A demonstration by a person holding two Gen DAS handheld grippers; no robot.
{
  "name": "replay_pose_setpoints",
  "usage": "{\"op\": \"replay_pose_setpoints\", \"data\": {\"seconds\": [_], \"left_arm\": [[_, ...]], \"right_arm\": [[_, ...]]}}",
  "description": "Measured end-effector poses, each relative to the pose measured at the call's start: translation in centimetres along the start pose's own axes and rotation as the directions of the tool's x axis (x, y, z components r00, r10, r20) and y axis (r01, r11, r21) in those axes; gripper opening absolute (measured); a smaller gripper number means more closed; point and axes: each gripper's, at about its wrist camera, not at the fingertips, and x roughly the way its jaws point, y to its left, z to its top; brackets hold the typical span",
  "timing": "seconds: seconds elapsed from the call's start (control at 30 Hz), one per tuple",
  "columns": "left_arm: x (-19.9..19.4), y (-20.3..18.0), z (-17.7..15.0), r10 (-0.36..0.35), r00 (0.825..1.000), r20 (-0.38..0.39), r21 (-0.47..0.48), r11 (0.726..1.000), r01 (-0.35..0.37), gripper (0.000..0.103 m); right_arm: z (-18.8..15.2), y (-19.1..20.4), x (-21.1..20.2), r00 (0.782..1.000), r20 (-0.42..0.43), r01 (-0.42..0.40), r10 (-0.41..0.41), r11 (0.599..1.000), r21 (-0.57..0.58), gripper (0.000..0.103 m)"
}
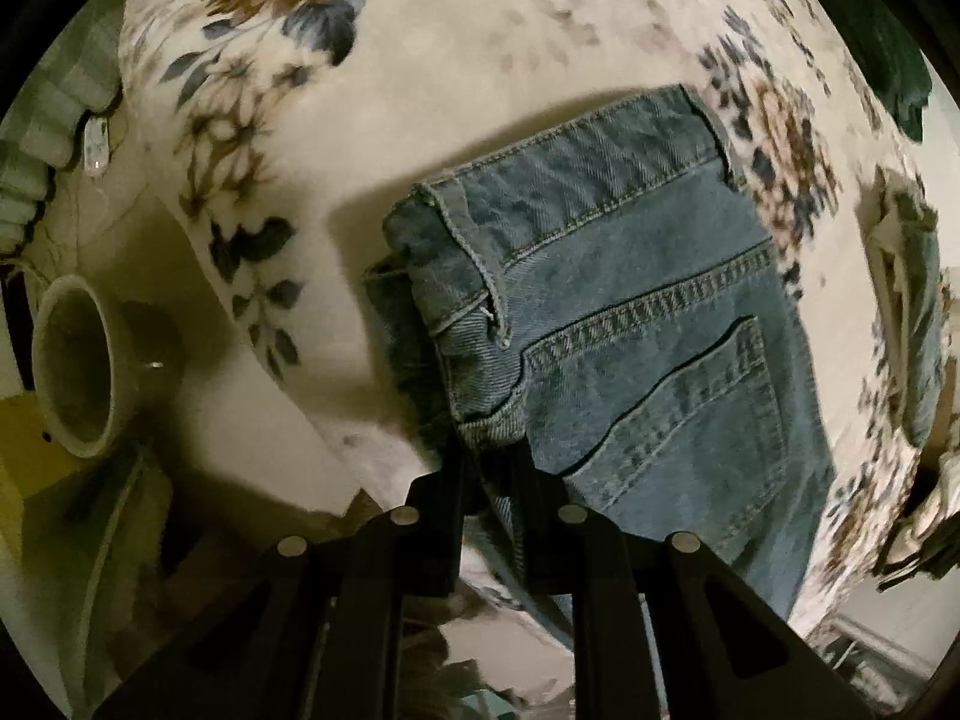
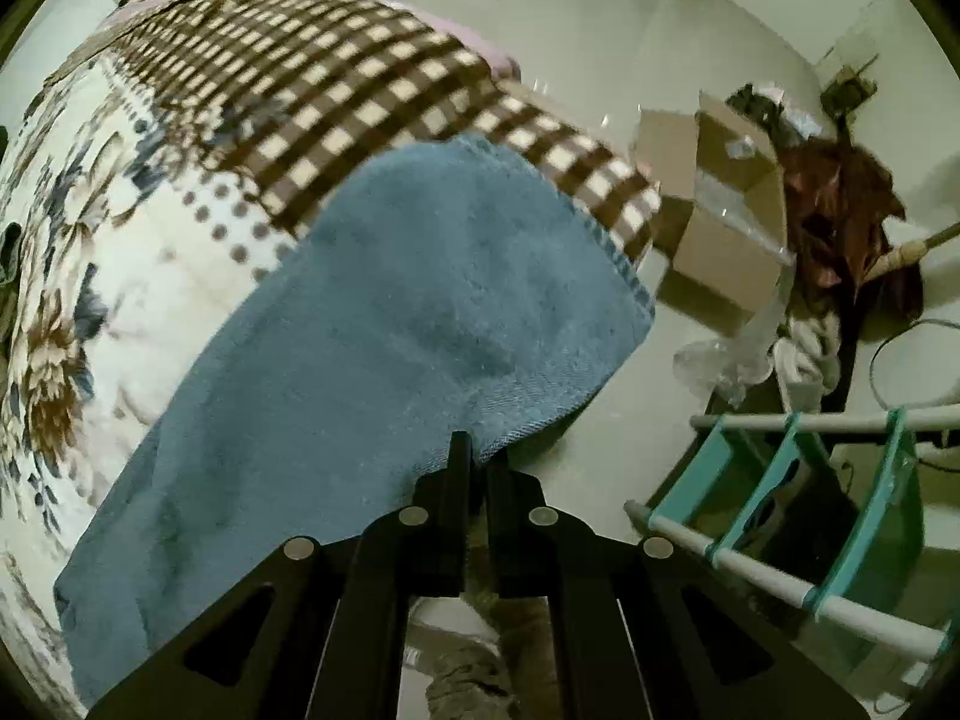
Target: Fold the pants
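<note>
Floral bed (image 1: 372,138) carries jeans (image 1: 630,312) folded leg on leg; left hand-held gripper (image 1: 489,480) and right hand-held gripper (image 2: 477,468) both clamp denim, crosswise folds remain

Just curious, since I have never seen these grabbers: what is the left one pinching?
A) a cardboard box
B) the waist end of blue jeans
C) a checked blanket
B: the left gripper is shut on the jeans near the waistband and back pocket.

Dim, yellowish light, slight motion blur, strong fisheye warping at edges.
</note>
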Motion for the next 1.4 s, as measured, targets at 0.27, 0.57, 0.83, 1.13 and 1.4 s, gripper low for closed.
{"op": "replay_pose_setpoints", "data": {"seconds": [0.27,0.57,0.83,1.13,1.4], "left_arm": [[-3.7,-5.0,-2.6,0.047,0.998,0.034,0.118,0.992,-0.051,0.030],[-2.3,-18.1,-9.5,-0.065,0.996,0.056,0.446,0.895,0.033,0.069],[2.7,-27.1,-15.9,-0.062,0.998,0.023,0.601,0.799,0.036,0.073],[2.0,-27.0,-17.3,-0.032,0.995,0.090,0.605,0.796,-0.029,0.073],[1.8,-24.5,-17.0,-0.008,0.994,0.106,0.537,0.842,-0.051,0.073]], "right_arm": [[0.3,-6.3,1.8,0.995,-0.076,-0.059,0.064,0.996,0.063,0.068],[9.2,-8.5,0.9,0.985,0.056,-0.167,0.164,0.984,0.064,0.068],[16.6,-5.3,6.7,0.976,-0.047,-0.215,0.212,0.975,-0.059,0.036],[17.9,-3.3,-1.2,0.962,0.217,-0.114,0.166,0.966,-0.232,0.014],[17.5,-3.7,4.9,1.000,0.022,0.008,-0.002,0.963,-0.269,0.039]]}}
